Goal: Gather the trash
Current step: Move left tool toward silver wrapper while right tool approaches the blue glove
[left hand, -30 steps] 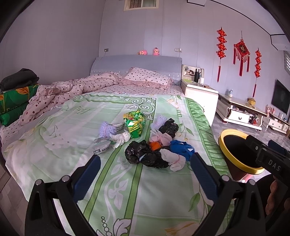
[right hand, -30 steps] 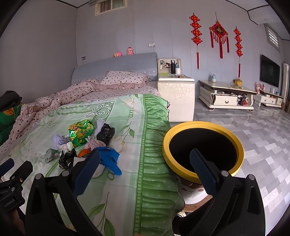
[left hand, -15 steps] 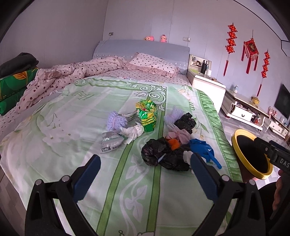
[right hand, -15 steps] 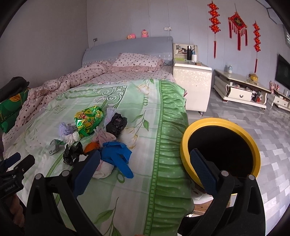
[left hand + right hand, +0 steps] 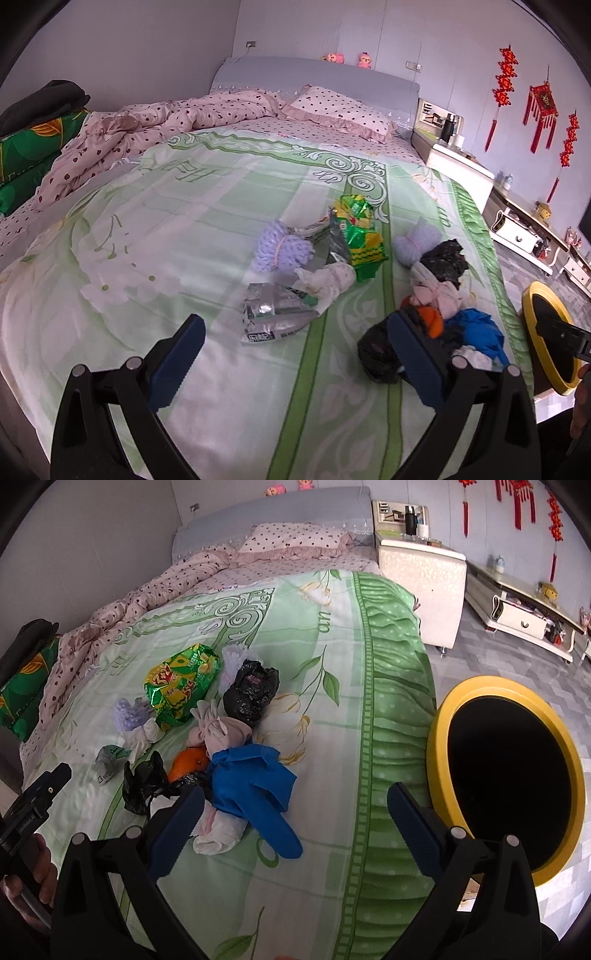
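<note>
A bed (image 5: 177, 229) with green floral sheet carries scattered trash (image 5: 236, 746) beside a yellow-rimmed bin (image 5: 439, 738); left hand-held gripper (image 5: 295, 350) and right hand-held gripper (image 5: 295, 819) both released, empty.

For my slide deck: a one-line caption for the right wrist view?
Open right gripper above a blue glove on the bed, yellow-rimmed bin alongside.

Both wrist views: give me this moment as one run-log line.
left gripper: open, empty, above silver foil wrapper | right gripper: open, empty, above blue rubber glove | yellow-rimmed round bin: beside bed | trash uncollected
</note>
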The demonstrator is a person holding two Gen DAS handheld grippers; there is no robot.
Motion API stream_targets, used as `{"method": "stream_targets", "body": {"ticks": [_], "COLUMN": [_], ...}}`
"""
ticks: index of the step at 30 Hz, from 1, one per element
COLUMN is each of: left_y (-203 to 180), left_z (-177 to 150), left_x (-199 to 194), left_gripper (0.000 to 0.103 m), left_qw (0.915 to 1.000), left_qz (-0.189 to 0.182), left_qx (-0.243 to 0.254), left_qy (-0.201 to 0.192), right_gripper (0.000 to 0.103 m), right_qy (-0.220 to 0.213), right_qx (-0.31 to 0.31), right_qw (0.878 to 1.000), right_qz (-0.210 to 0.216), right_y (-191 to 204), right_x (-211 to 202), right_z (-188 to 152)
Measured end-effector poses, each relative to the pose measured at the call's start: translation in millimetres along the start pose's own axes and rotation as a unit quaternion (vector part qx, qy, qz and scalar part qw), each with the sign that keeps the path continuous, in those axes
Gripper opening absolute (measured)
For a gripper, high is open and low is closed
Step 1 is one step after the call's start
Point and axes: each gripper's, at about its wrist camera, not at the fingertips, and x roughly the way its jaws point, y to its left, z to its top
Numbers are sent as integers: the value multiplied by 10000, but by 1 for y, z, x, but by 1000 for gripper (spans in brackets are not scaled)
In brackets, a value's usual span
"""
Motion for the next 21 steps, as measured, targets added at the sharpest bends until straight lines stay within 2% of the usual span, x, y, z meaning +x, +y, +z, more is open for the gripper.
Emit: {"method": "stream_targets", "body": {"ticks": [4, 8, 21], "left_y": [8, 19, 30], "left_z": [5, 8, 5], "left_x": [27, 49, 86], "left_gripper": [96, 96, 94], "left_qw": [9997, 9993, 9992], "left_qz": [224, 289, -37], "left_qx": [69, -32, -29], "left_qy": [107, 240, 388], "right_gripper": [95, 95, 93], "right_qy": [176, 228, 655], "right_qx": [-45, -348, -690], "right_qw": [9998, 9989, 9929], "right_qz": [83, 215, 707], "right_y": [3, 10, 24], "right_x": [25, 42, 72], "right_z": [10, 9, 2]}}
